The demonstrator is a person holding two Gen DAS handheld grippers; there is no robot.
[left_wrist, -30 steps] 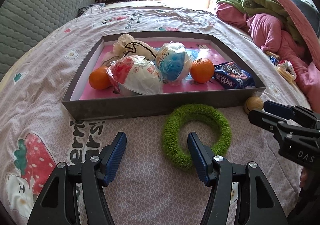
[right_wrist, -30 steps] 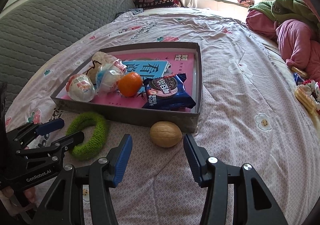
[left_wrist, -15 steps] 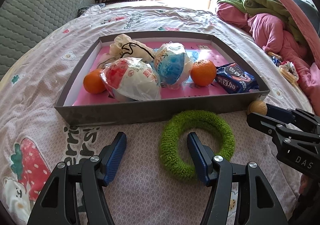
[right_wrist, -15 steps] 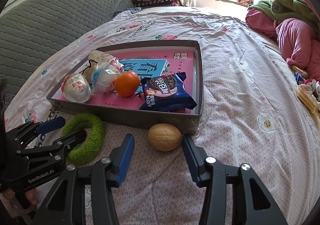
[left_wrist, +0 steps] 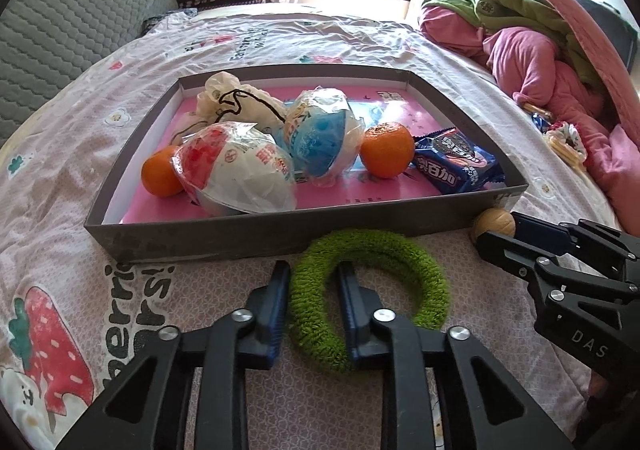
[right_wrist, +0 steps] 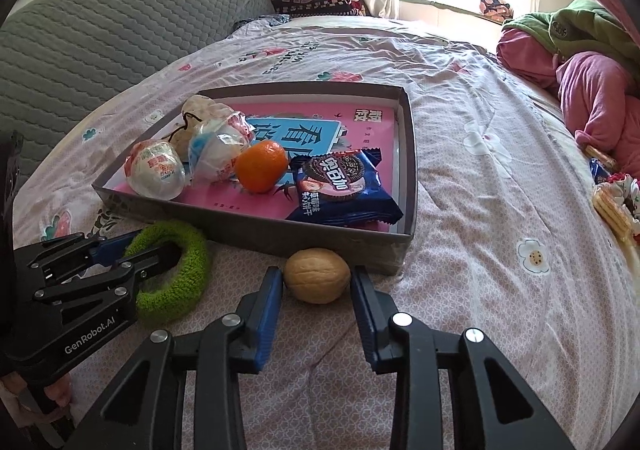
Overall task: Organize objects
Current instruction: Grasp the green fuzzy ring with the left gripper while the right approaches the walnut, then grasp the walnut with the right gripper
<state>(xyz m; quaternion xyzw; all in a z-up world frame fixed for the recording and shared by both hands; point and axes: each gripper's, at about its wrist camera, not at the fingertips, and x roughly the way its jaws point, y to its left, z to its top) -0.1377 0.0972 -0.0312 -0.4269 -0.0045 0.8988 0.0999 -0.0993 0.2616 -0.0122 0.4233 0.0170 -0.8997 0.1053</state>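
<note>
A fuzzy green ring (left_wrist: pixel 400 250) lies on the bedspread just in front of a shallow grey box (left_wrist: pixel 200 238). My left gripper (left_wrist: pixel 313 274) is closing, and its blue pads press the ring's left band from both sides. To the right, a walnut (right_wrist: pixel 316 270) rests by the box's near corner (right_wrist: pixel 400 250). My right gripper (right_wrist: pixel 315 282) is closing on it, its pads touching both ends. The left gripper (right_wrist: pixel 154 246) and the green ring (right_wrist: pixel 188 254) also show in the right wrist view. The left wrist view catches the right gripper (left_wrist: pixel 498 232) around the walnut (left_wrist: pixel 494 220).
The box holds two oranges (left_wrist: pixel 386 148), two wrapped toy eggs (left_wrist: pixel 236 170), a blue cookie packet (left_wrist: pixel 456 166) and a cream pouch (left_wrist: pixel 236 102). Pink and green clothes (left_wrist: pixel 532 50) pile up at the right. A grey quilted headboard (right_wrist: pixel 100 30) runs along the left.
Both grippers' jaws have come together, the left onto the green ring's band and the right onto the walnut. Neither object has left the bedspread.
</note>
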